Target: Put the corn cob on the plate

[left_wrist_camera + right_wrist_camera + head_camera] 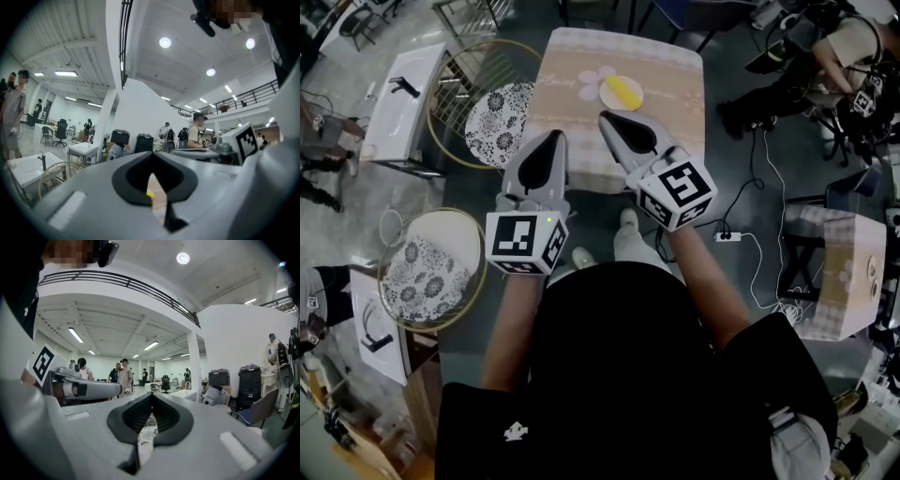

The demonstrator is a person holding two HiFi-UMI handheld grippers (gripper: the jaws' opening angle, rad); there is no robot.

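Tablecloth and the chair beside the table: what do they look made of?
Tablecloth: matte cloth by its look, pale checks, draped over the edge. Chair frame: thin metal wire, gold-coloured, slightly shiny. Its seat cushion: probably printed fabric, dark floral pattern on white.
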